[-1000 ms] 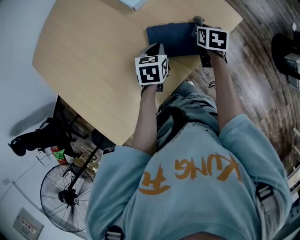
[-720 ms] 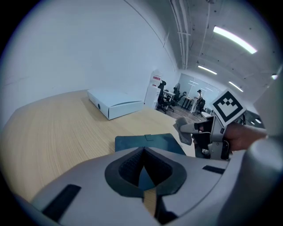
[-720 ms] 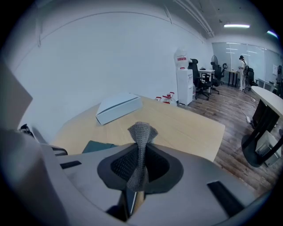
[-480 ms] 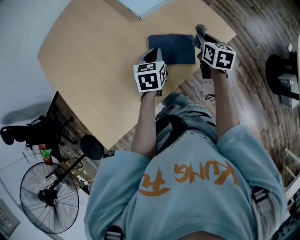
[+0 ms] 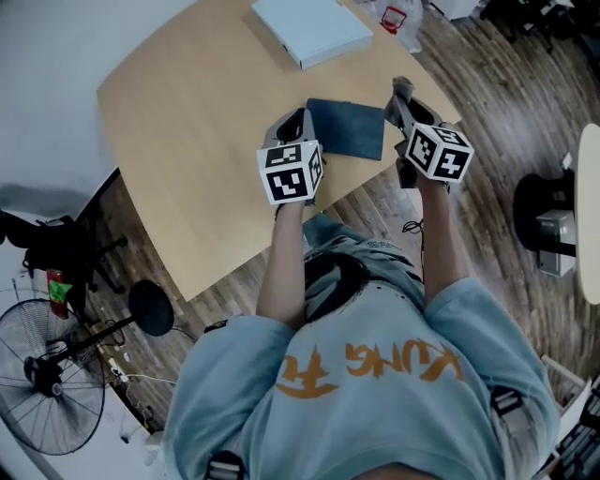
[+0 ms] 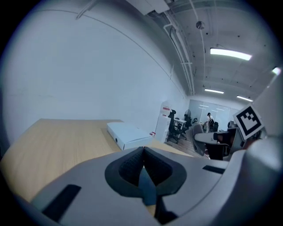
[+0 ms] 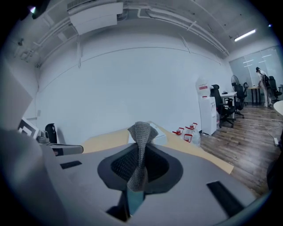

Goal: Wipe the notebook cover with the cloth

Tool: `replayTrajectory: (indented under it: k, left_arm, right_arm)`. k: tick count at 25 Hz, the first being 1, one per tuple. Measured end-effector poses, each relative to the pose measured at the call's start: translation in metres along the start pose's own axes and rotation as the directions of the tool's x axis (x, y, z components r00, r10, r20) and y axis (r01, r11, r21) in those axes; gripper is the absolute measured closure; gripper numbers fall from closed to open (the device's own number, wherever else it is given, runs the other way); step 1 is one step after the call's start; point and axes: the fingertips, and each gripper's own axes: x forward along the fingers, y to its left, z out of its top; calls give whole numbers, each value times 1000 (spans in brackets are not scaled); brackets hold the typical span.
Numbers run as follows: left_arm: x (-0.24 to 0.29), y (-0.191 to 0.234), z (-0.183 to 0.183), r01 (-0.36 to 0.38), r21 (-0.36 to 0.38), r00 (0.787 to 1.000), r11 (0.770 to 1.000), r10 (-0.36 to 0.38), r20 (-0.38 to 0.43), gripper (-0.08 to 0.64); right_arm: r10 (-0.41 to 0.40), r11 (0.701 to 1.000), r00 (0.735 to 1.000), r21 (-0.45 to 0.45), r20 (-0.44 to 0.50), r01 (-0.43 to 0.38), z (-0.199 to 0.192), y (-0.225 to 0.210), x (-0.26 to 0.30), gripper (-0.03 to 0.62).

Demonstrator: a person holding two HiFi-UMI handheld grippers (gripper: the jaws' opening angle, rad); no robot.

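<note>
A dark blue notebook [image 5: 349,129] lies flat near the front edge of the light wooden table [image 5: 187,141]. My left gripper [image 5: 292,122] is at the notebook's left edge; in the left gripper view its jaws [image 6: 143,152] are shut with nothing between the pads, and a sliver of blue shows below them. My right gripper [image 5: 401,94] is just off the notebook's right edge, shut on a grey knitted cloth [image 7: 141,132] whose end sticks up past the jaws. In the head view the cloth [image 5: 400,89] shows at the gripper's tip.
A flat white box [image 5: 311,30] lies at the table's far side, beyond the notebook. Red-capped water bottles [image 5: 394,19] stand on the wooden floor past the table. A fan [image 5: 47,375] and a stand are on the floor at the left. The person's legs are close to the table's front edge.
The head view has shifted, bringing the white box and bottles into sight. Both grippers stay at the notebook's two sides, the right one still shut on the cloth.
</note>
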Motion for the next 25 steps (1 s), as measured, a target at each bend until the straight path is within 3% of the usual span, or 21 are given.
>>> replayTrajectory:
  k: [9, 18, 25]
  left_arm:
    - [-36, -13, 76, -36, 42, 980, 998, 27, 199, 543]
    - [-58, -3, 112, -90, 38, 951, 995, 75, 300, 543]
    - [-74, -9, 127, -107, 66, 935, 992, 78, 345, 543]
  right_arm:
    - [50, 991, 993, -130, 107, -36, 57, 31, -34, 566]
    - [42, 976, 979, -219, 198, 2, 109, 49, -51, 565]
    - [69, 964, 968, -266, 241, -2, 125, 65, -63, 565]
